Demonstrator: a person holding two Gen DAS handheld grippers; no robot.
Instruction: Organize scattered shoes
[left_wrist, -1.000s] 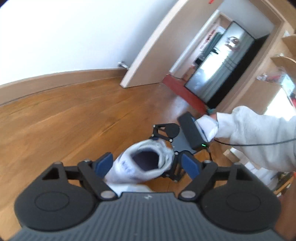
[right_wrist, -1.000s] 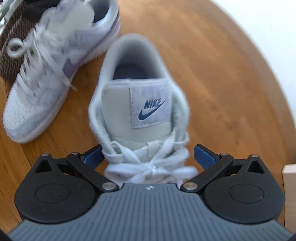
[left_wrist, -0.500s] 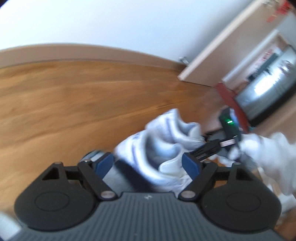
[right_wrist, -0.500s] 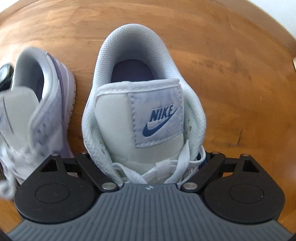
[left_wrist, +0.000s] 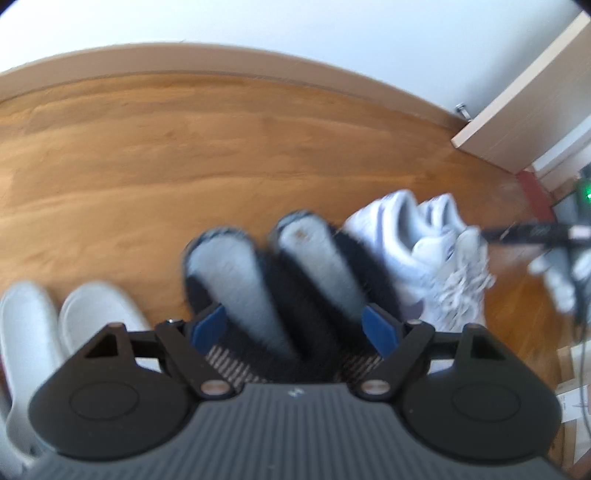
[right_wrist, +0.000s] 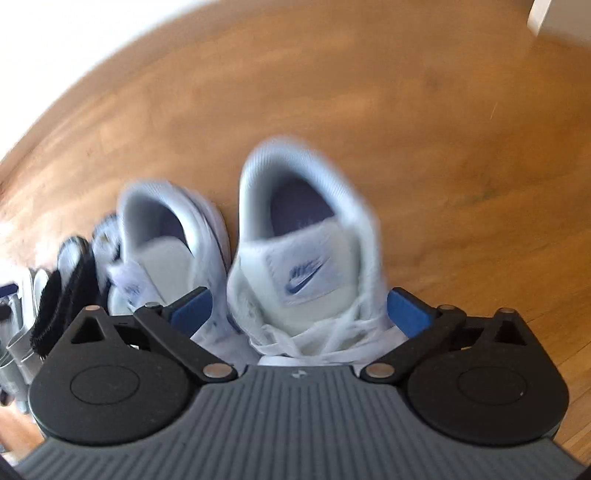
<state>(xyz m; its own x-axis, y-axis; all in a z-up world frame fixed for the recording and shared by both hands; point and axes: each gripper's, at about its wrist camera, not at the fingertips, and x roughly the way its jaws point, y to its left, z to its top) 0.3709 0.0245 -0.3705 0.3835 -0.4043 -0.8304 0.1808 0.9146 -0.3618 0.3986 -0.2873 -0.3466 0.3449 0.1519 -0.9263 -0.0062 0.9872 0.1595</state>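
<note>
- On the wood floor (right_wrist: 443, 129), near its wall edge, the right Nike sneaker (right_wrist: 306, 254) sits heel toward the wall, just beside its mate, the left sneaker (right_wrist: 166, 251); a narrow gap shows between them.
- Right gripper (right_wrist: 299, 310): jaws have just been opening and now stand wide, straddling the right Nike sneaker's laces, blue pads clear of both sides, so nothing is held; looks like a release after placing.
- Doing it well: lift straight off so the pads (right_wrist: 408, 312) don't snag the laces or nudge the sneaker out of line.
- Left gripper (left_wrist: 295, 326): jaws fairly wide, nothing gripped; it hangs over the dark furry slippers (left_wrist: 280, 280), which lie below it.
- Row along the floor in the left view: white slip-ons (left_wrist: 55, 321) at the left, slippers in the middle, the white sneaker pair (left_wrist: 424, 254) at the right, heels all toward the baseboard (left_wrist: 221, 59).
- Judgement: sneakers look paired; row is close to done.
- Around: door edge (left_wrist: 524, 96) at the far right, a red mat (left_wrist: 532, 184) by it.
- In the way: little; the slippers sit tight against the left sneaker, and the right gripper's arm crosses above the pair in the left view, so the two hands are close.
- Both views are blurred; fine contact is hard to confirm.
</note>
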